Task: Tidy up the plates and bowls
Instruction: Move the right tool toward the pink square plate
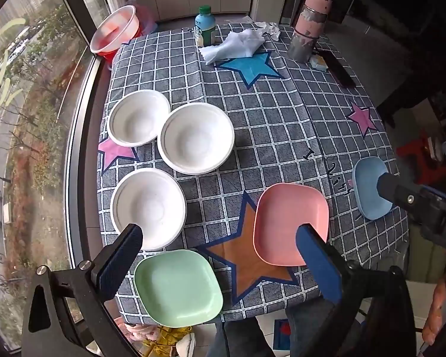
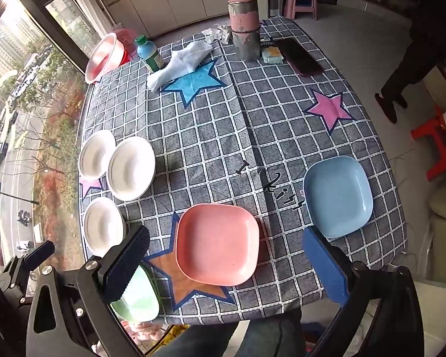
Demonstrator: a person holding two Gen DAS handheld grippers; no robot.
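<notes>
Three white bowls sit at the table's left: far [image 1: 138, 117] [image 2: 96, 154], middle [image 1: 195, 137] [image 2: 130, 168], near [image 1: 148, 207] [image 2: 103, 225]. A green plate [image 1: 178, 288] [image 2: 138, 296] lies at the front edge. A pink plate [image 1: 291, 223] [image 2: 217, 244] lies front centre. A blue plate [image 1: 370, 190] [image 2: 338, 195] lies at the right. My left gripper [image 1: 220, 263] is open and empty above the front edge, between the green and pink plates. My right gripper [image 2: 226, 263] is open and empty, hovering over the pink plate's near side; it shows in the left wrist view [image 1: 401, 196] by the blue plate.
At the back stand a pink-grey thermos [image 1: 310, 26] [image 2: 243, 17], a green-capped bottle [image 1: 205, 26] [image 2: 148, 53], a white cloth [image 1: 238, 46] [image 2: 181, 62] and a dark phone [image 2: 298, 56]. A pink basin [image 1: 116, 32] [image 2: 104, 56] sits by the window. A checked tablecloth [image 1: 267, 125] covers the table.
</notes>
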